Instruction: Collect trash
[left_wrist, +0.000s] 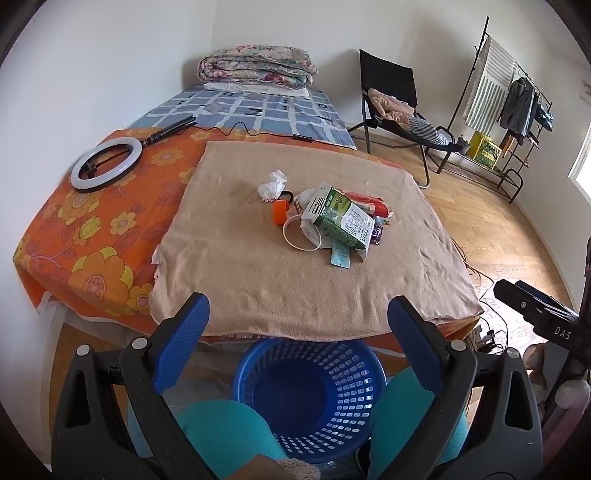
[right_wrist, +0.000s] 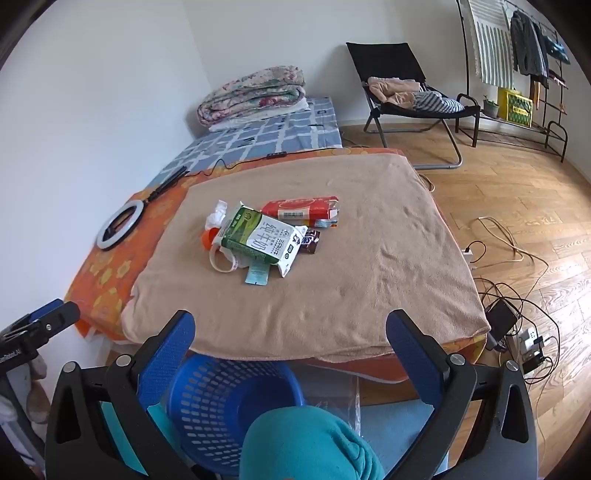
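A pile of trash lies on the tan towel (left_wrist: 295, 273) (right_wrist: 332, 288): a green-white milk carton (left_wrist: 341, 218) (right_wrist: 258, 236), a red packet (left_wrist: 369, 203) (right_wrist: 301, 208), a crumpled white tissue (left_wrist: 272, 184) (right_wrist: 216, 216), an orange cap (left_wrist: 280, 212), a white ring (left_wrist: 297, 236) (right_wrist: 221, 260), a teal tag (left_wrist: 340, 254) (right_wrist: 256, 275) and a dark candy wrapper (right_wrist: 309, 242). A blue basket (left_wrist: 310, 398) (right_wrist: 225, 402) stands empty below the table edge. My left gripper (left_wrist: 297, 317) and right gripper (right_wrist: 290, 334) are open and empty, above the basket, short of the towel's near edge.
A ring light (left_wrist: 105, 162) (right_wrist: 116, 225) and its cable lie on the orange floral cloth at left. A bed with folded quilt (left_wrist: 258, 68) lies behind. A black chair (right_wrist: 406, 92), clothes rack (left_wrist: 513, 110) and floor cables (right_wrist: 517, 306) are at right.
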